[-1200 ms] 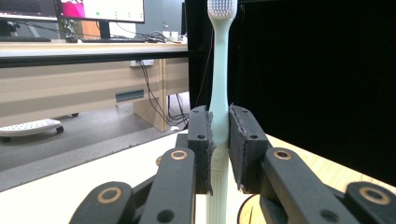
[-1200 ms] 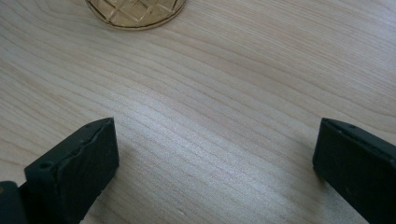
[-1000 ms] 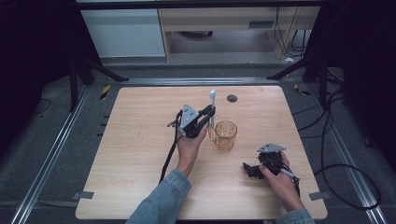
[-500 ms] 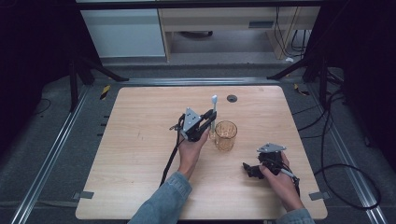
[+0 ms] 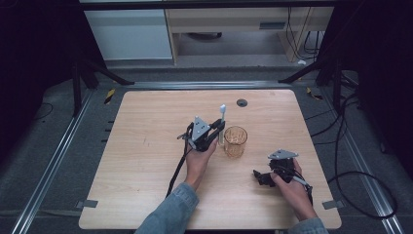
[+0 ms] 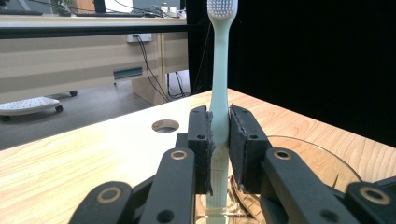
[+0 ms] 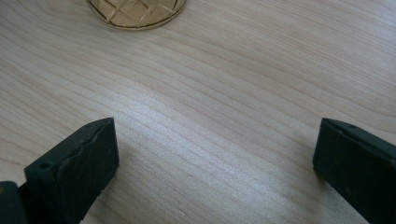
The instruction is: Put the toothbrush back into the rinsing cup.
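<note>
My left gripper [image 5: 218, 131] is shut on a pale green toothbrush [image 5: 222, 121], which stands upright with its white bristle head on top. In the left gripper view the pads clamp the toothbrush [image 6: 219, 88] at mid-handle, between the jaws of the left gripper [image 6: 219, 119]. An amber glass cup [image 5: 235, 141] stands just right of the brush; its rim [image 6: 322, 156] curves behind the jaws. Whether the handle's lower end is inside the cup I cannot tell. My right gripper [image 5: 261, 176] rests low on the table at the front right, open, nothing between the jaws of the right gripper [image 7: 215, 140].
The wooden table [image 5: 146, 146] has a round cable hole [image 5: 241, 102] near its far edge. The cup's patterned base [image 7: 135, 10] lies ahead of the right gripper. A black cable [image 5: 178, 168] trails from the left gripper along the forearm. Dark floor and metal rails surround the table.
The left gripper and its toothbrush have shifted slightly toward the person, staying beside the cup. The right hand has kept still.
</note>
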### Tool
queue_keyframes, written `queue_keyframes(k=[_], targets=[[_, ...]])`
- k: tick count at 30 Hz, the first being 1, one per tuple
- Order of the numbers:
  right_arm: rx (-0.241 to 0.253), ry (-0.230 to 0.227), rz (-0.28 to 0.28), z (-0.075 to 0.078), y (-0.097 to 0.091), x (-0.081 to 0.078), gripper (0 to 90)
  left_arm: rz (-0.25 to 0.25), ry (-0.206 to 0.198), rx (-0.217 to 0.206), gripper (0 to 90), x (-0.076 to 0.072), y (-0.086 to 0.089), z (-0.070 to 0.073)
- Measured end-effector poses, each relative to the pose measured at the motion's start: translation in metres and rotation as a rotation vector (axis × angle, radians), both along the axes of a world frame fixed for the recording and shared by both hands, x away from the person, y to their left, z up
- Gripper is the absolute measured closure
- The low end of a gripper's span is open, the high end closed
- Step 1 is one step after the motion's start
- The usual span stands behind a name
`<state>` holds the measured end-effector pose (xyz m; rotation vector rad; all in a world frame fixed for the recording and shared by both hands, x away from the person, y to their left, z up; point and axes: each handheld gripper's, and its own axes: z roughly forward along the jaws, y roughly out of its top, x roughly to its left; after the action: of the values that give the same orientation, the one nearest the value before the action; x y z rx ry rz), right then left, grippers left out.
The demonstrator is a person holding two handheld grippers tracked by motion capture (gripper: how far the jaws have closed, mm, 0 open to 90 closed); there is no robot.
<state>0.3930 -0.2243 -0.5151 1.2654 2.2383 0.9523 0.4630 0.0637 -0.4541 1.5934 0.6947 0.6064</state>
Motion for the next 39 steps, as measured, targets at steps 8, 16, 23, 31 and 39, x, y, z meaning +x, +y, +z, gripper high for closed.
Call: queue_keyframes(k=[8, 16, 23, 31, 39], targets=[[0.000, 0.000, 0.000, 0.000, 0.000, 0.000, 0.5, -0.003, 0.003, 0.013, 78.5, -0.002, 0.001, -0.004], [0.000, 0.001, 0.001, 0.000, 0.000, 0.000, 0.5, -0.001, 0.009, 0.014, 78.4, -0.002, 0.002, -0.009], [0.001, 0.001, 0.000, 0.000, 0.000, 0.000, 0.5, -0.001, 0.010, 0.022, 78.4, -0.003, 0.002, -0.012], [0.001, 0.001, 0.001, 0.000, 0.000, 0.000, 0.5, -0.001, 0.015, 0.028, 78.3, -0.004, 0.002, -0.015], [0.002, 0.000, 0.001, 0.000, 0.000, 0.000, 0.5, 0.001, 0.023, 0.037, 78.3, -0.004, 0.003, -0.016]])
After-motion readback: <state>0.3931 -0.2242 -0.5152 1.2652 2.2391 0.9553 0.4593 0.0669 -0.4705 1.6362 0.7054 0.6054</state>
